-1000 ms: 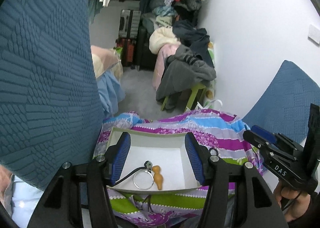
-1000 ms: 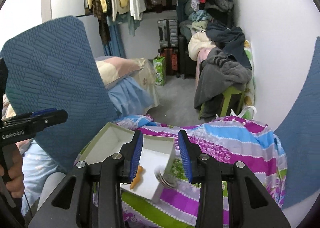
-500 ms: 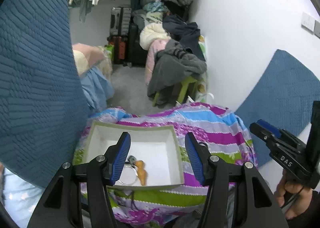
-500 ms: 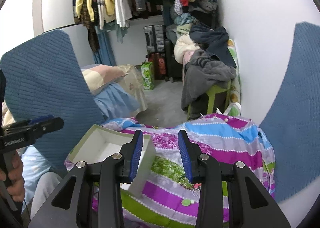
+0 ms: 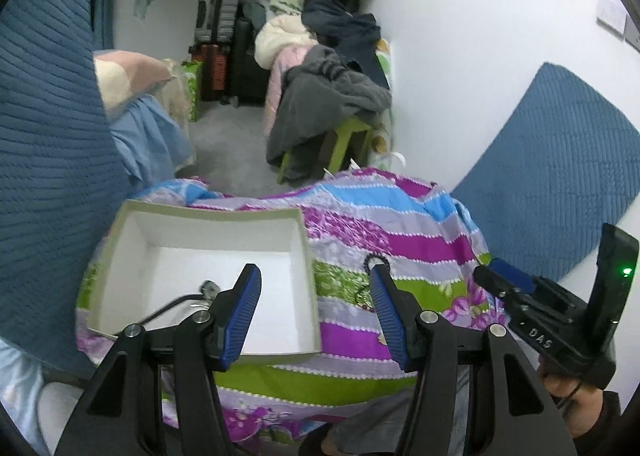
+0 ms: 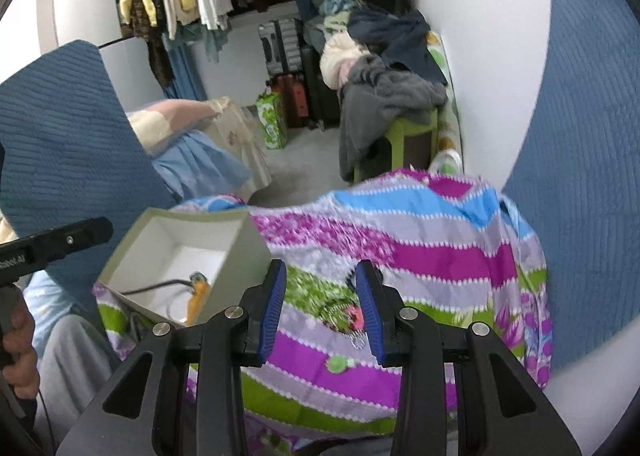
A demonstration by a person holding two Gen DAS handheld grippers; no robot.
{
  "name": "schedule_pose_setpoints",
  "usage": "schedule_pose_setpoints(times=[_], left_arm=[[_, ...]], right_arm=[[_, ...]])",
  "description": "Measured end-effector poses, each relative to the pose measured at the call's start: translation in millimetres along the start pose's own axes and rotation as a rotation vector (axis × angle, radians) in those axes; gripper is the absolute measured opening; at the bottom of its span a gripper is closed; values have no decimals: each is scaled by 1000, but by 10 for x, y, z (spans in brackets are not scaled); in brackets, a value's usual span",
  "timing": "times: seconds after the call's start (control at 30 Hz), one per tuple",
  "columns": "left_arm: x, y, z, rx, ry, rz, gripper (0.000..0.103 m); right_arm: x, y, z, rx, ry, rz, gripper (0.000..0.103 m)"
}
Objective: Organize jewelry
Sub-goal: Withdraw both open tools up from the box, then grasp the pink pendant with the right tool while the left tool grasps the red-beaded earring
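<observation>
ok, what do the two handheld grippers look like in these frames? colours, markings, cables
Both are matte black with silver pivot bolts and ribbed blue finger pads. The right gripper carries white "DAS" lettering, a green LED and a thin black cable by the dark-sleeved hand. The left gripper shows partial white lettering ending "obot.AI" in the right wrist view.

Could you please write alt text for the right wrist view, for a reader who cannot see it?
The right gripper, open and empty, hovers over a striped floral cloth strewn with small jewelry pieces. To its left, an open box holds an orange pendant.

Both wrist views downward, sharing box (image 5: 304,240)
</observation>
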State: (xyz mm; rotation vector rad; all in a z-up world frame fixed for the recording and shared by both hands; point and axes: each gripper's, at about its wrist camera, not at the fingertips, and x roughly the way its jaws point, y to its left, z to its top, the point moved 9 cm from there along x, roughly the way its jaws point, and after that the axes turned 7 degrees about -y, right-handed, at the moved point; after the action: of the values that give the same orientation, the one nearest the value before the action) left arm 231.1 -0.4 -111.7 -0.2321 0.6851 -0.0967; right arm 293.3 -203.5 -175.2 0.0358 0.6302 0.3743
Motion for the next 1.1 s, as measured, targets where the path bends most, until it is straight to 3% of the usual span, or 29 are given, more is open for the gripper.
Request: schedule_pose_setpoints(times=[0.3, 0.53, 0.57, 0.6, 0.77, 1.1], left_arm=[[403, -298, -233, 16, 39, -35, 56], [703, -405, -407, 0, 80, -78, 54], [742, -419, -432, -1, 87, -81, 52], [808, -438, -472, -5, 104, -87, 44], [961, -494, -588, -15, 141, -106, 36], [1233, -630, -794, -38, 206, -143, 33]], right_arm=[[260, -336, -329, 45, 49, -2, 34], [690, -490, -694, 50, 131, 28, 34], [768, -512, -743, 59, 146, 40, 34], [834, -531, -778, 58, 158, 43, 34], [1165, -546, -892, 30, 218, 67, 27], [1576, -455, -1034, -51, 289, 118, 24]])
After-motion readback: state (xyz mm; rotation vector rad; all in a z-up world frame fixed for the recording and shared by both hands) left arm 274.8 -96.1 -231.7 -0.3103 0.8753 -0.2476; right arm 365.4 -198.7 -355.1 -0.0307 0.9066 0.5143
